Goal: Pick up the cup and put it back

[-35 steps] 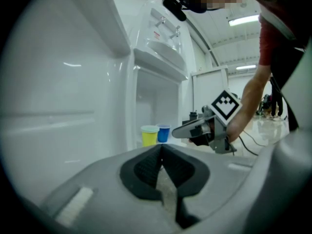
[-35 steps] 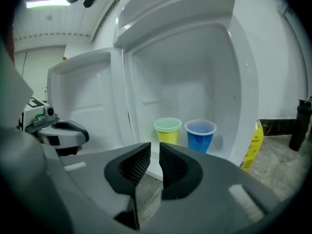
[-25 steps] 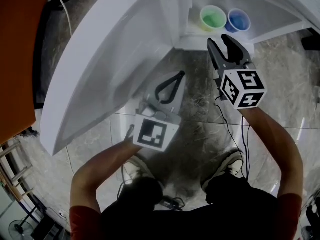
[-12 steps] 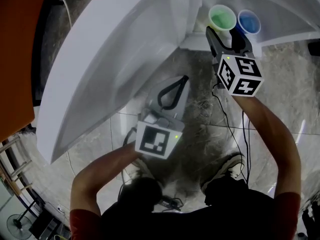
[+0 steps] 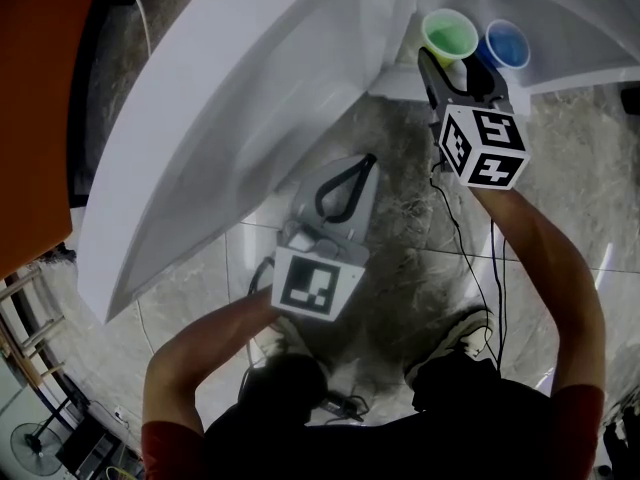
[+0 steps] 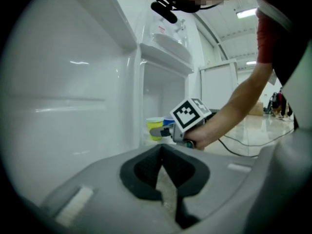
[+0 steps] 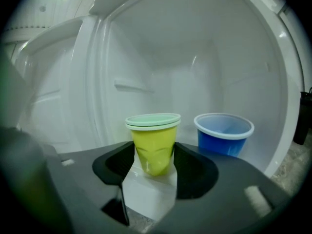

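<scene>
Right tool, jaws spread yet just narrowing, astride upright cup, long axis vertical

Large indoor hall: open white fridge, glossy stone floor

Yellow cup is boxed in: blue cup just beside on its right, white side wall near its left.

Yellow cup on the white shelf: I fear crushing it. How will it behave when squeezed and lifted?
Probably light and flexible: the yellow cup looks thin-walled, with creases in its side, so a hard squeeze may buckle it. Likely tippy too: it tapers to a narrow base, and the blue cup stands close beside it.
</scene>
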{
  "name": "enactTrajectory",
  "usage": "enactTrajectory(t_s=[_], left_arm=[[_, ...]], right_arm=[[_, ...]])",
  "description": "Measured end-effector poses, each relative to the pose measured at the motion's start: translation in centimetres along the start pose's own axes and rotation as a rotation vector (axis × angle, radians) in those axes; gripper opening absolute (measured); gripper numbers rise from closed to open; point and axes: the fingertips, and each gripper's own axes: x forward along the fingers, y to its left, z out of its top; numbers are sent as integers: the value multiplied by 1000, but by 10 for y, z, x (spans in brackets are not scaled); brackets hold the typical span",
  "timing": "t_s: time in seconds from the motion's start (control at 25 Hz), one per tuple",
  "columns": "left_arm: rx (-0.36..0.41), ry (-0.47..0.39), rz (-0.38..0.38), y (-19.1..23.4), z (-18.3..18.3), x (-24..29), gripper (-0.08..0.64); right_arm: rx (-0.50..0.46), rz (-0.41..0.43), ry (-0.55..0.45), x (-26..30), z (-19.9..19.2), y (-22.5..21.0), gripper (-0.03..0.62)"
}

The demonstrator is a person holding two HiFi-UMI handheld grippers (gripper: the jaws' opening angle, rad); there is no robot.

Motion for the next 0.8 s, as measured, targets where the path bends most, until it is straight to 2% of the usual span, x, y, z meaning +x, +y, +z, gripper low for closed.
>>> enactTrajectory(t_s=[0.16, 0.4, 0.8], left_arm=[[10, -9, 10, 3, 3, -4, -2], [-15, -14, 28, 1, 6, -9, -2], [27, -42, 17, -14, 23, -15, -2]], right_arm=[[-2, 6, 1, -4, 1, 2, 247], [-7, 28, -5, -17, 7, 6, 247], [-41, 85, -28, -55, 24, 21, 245]])
